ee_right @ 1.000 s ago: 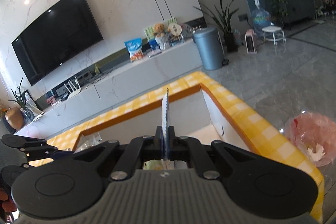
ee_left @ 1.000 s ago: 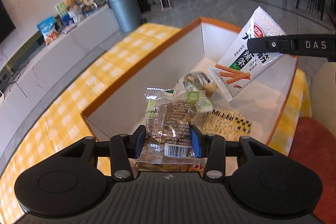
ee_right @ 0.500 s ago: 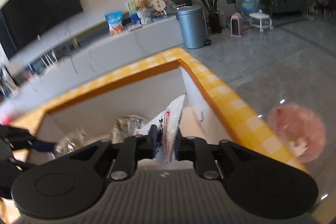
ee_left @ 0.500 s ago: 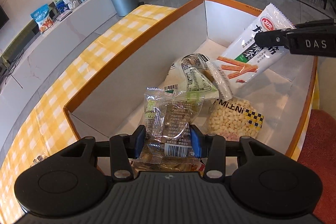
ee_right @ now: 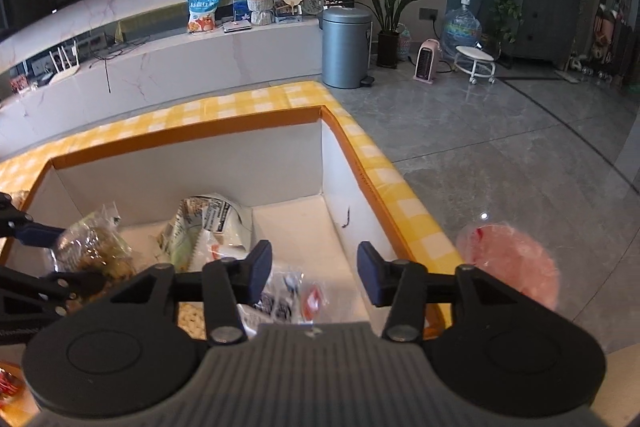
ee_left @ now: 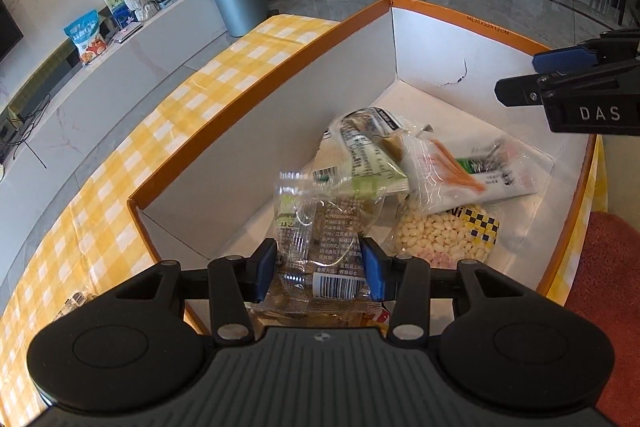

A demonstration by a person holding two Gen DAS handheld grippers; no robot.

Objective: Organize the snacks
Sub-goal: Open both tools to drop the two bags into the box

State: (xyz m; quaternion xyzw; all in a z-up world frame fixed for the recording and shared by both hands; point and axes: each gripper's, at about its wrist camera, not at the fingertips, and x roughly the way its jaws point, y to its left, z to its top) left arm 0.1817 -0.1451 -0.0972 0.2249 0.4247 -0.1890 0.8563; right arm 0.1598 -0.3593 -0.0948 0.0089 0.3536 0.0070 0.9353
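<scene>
The clear packet (ee_left: 320,239) with a barcode sits at the lower middle of the left wrist view, pinched between the blue pads of the left tongs (ee_left: 320,267) just above the near end of the box (ee_left: 256,131). The white packet (ee_left: 472,175) with orange sticks lies in the box at the middle right of that view, blurred, resting on a bag of pale puffs (ee_left: 440,239) and beside a green-and-white packet (ee_left: 368,155). The right tongs (ee_right: 314,269) stand spread with nothing between the pads; they have just been opening, and the white packet (ee_right: 288,291) lies loose below them. In the left view they show at the upper right edge (ee_left: 520,79), over the far side of the box. The box has orange edges and white walls, and it stands on a bench under a yellow checked cloth (ee_left: 168,115).
</scene>
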